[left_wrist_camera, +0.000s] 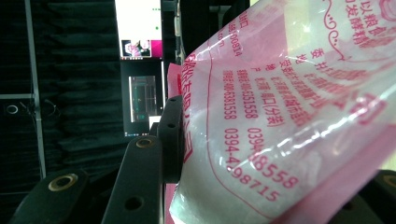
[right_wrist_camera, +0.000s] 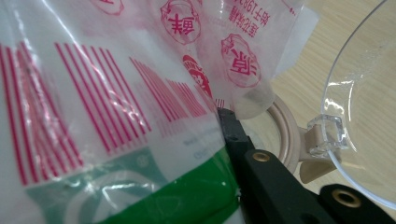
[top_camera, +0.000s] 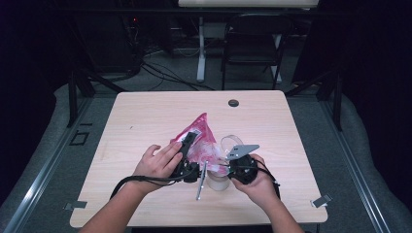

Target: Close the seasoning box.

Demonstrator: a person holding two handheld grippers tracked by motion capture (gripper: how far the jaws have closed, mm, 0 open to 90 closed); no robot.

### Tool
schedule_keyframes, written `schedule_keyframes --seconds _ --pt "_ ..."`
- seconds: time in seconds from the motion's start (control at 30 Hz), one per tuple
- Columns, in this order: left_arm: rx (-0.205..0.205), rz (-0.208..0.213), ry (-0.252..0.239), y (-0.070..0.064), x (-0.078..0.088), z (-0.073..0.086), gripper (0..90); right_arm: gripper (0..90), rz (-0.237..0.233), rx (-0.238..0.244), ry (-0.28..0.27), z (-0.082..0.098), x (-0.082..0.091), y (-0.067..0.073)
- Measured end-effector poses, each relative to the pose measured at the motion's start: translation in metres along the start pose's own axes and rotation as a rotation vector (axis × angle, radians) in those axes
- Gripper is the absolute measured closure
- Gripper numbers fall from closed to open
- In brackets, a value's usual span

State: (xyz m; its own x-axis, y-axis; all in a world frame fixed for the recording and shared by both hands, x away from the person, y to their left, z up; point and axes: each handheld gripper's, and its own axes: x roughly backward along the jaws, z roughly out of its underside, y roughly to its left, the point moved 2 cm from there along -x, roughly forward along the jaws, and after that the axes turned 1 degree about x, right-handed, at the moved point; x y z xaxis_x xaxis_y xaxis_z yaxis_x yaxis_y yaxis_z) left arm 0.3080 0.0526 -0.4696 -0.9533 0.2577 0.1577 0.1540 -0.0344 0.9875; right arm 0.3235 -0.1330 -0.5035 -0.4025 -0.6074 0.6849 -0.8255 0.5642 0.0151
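Observation:
A pink-and-white printed plastic bag (top_camera: 201,133) hangs between both grippers over the middle of the table. My left gripper (top_camera: 190,145) is shut on its left side. In the left gripper view the black left finger (left_wrist_camera: 168,140) presses into the bag (left_wrist_camera: 280,116). My right gripper (top_camera: 224,165) is shut on the bag's lower right edge. In the right gripper view the bag (right_wrist_camera: 116,93) hides one jaw, and the other finger (right_wrist_camera: 243,144) lies against it. Under the bag stands a beige jar (top_camera: 218,183) with its clear hinged lid (top_camera: 232,142) up; its rim (right_wrist_camera: 285,135) and lid (right_wrist_camera: 369,93) are close by.
The light wooden table (top_camera: 145,121) has a round black grommet (top_camera: 233,103) near its far edge. A folding chair (top_camera: 252,43) and cables stand on the floor behind the table. Small clips sit at the front corners (top_camera: 321,200).

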Motion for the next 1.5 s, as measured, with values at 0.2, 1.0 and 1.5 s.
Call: schedule_keyframes --seconds 0.2,1.0,1.5 --pt "0.008 0.011 0.006 -0.001 0.0 0.001 64.8 90.0 0.002 0.001 0.001 0.0 0.0 0.0" --pt "0.054 0.031 0.024 -0.01 -0.001 0.01 64.8 90.0 0.012 0.0 0.002 0.0 -0.001 0.001" --pt "0.112 0.048 0.035 -0.02 -0.001 0.018 64.8 90.0 0.017 0.012 0.01 -0.001 -0.001 0.002"
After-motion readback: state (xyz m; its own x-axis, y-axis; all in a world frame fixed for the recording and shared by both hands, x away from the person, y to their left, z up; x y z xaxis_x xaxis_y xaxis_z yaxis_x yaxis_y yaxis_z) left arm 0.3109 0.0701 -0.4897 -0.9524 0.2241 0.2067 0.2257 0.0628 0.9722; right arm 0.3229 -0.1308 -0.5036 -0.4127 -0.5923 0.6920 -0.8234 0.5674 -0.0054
